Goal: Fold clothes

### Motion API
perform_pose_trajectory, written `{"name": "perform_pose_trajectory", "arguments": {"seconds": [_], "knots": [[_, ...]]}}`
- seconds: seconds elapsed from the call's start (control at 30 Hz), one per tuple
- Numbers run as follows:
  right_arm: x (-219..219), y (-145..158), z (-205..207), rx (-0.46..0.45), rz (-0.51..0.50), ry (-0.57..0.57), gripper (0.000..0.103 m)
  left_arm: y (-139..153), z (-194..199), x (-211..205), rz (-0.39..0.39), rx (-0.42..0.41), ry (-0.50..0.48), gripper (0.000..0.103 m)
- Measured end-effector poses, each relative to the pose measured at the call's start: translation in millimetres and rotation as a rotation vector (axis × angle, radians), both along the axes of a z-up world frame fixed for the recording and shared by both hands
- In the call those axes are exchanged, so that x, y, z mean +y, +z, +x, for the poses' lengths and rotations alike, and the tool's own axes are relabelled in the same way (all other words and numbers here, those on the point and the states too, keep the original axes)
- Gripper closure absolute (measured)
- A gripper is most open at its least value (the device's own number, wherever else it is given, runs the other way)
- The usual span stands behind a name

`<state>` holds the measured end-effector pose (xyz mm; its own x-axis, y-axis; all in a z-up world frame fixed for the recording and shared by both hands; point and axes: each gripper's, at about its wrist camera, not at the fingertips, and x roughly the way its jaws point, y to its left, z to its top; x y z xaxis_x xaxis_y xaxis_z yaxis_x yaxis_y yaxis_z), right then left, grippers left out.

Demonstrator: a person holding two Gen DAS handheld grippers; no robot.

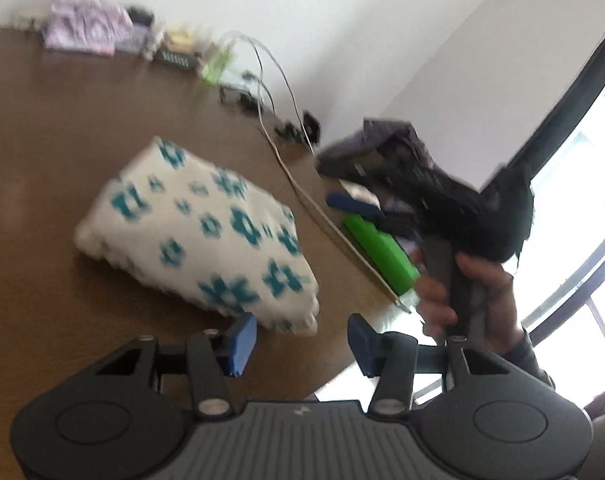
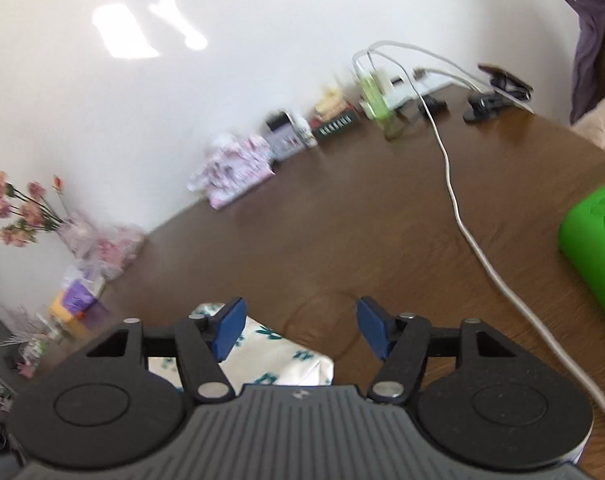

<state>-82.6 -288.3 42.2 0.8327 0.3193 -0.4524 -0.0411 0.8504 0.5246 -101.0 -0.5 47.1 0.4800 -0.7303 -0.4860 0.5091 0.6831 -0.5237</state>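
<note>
Brown desk (image 1: 42,208) surface is seen below a white wall, with blurred clutter lined along its far edge. On it a folded white garment with teal flowers (image 1: 198,232) is laid flat. Just before its near corner the left hand-held gripper (image 1: 302,344) is held with jaws spread wide, gripping nothing. Above the garment's edge the right hand-held gripper (image 2: 300,330) is likewise spread wide and empty, a white cable (image 2: 454,200) trailing beside it
</note>
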Motion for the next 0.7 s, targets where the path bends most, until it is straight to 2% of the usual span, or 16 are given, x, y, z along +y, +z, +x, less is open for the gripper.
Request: {"name": "perform_pose_trajectory", "arguments": {"seconds": [0.03, 0.07, 0.1, 0.2, 0.27, 0.3, 0.33, 0.37, 0.43, 0.53, 0.6, 0.63, 0.67, 0.7], "knots": [[3, 0, -8, -0.002, 0.003, 0.060, 0.033, 6, 5, 12, 0.020, -0.055, 0.072, 0.034], [7, -1, -16, -0.001, 0.006, 0.125, 0.031, 10, 10, 22, 0.051, -0.114, 0.150, 0.027], [13, -5, -24, 0.003, 0.000, 0.196, 0.030, 11, 18, 30, 0.075, -0.157, 0.206, 0.027], [42, -16, -42, -0.001, -0.099, 0.357, 0.029, -1, 52, 36, 0.028, -0.110, 0.181, 0.027], [62, -22, -46, 0.002, -0.203, 0.392, 0.034, -12, 69, 30, -0.006, -0.049, 0.147, 0.029], [70, -24, -46, 0.003, -0.256, 0.391, 0.046, -16, 71, 27, -0.012, -0.024, 0.140, 0.032], [78, -26, -47, 0.005, -0.309, 0.390, 0.064, -19, 68, 25, -0.009, -0.007, 0.144, 0.055], [72, -28, -42, 0.021, -0.277, 0.374, 0.072, -22, 65, 23, -0.006, 0.010, 0.147, 0.073], [55, -32, -32, 0.058, -0.189, 0.336, 0.082, -27, 60, 19, 0.000, 0.045, 0.153, 0.074], [21, -36, -19, 0.088, -0.082, 0.258, 0.080, -35, 50, 13, 0.014, 0.080, 0.175, 0.075], [7, -37, -17, 0.081, -0.048, 0.250, 0.075, -34, 39, 12, 0.033, 0.050, 0.224, 0.069], [6, -35, -19, 0.062, -0.071, 0.261, 0.072, -31, 34, 14, 0.034, 0.034, 0.246, 0.067], [6, -32, -21, 0.041, -0.100, 0.274, 0.066, -28, 29, 16, 0.031, 0.016, 0.249, 0.063], [6, -28, -25, 0.016, -0.144, 0.277, 0.048, -24, 24, 19, 0.017, -0.006, 0.215, 0.056]]}}
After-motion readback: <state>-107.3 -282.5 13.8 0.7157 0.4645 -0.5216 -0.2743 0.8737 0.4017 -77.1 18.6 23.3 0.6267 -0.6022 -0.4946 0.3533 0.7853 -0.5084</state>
